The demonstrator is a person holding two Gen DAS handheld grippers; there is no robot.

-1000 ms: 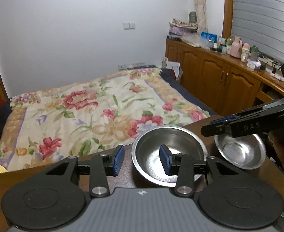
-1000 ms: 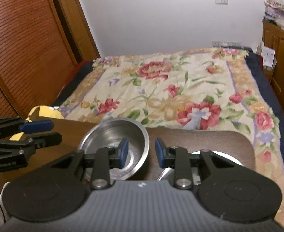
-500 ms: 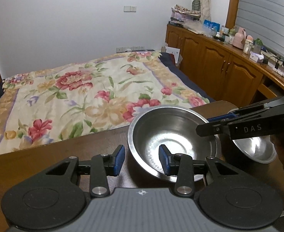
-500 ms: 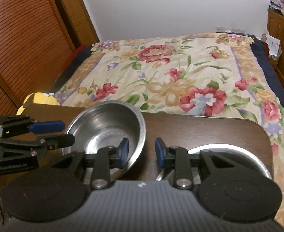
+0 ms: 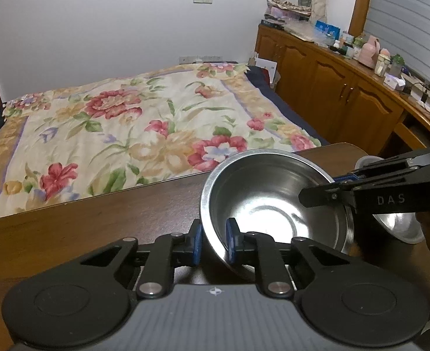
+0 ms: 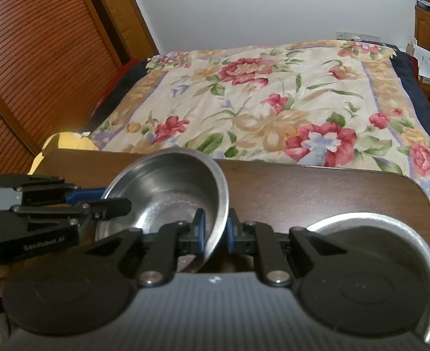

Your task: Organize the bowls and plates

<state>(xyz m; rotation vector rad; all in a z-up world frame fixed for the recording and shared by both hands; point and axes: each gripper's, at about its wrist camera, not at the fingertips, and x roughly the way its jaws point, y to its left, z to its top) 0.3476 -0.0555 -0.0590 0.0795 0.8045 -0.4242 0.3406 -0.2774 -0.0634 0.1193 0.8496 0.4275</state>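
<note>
Both grippers, left gripper (image 5: pixel 212 242) and right gripper (image 6: pixel 216 232), have just closed their jaws on opposite rims of the steel bowl (image 5: pixel 273 204) on the surface (image 5: pixel 97 219); next, I think, lift it level together toward the other bowl (image 6: pixel 390 225)

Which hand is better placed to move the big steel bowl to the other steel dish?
Probably the right. The left hand-held gripper and right hand-held gripper have both just closed on opposite rims of the big steel bowl, but the other steel dish lies right beside the right one.
</note>
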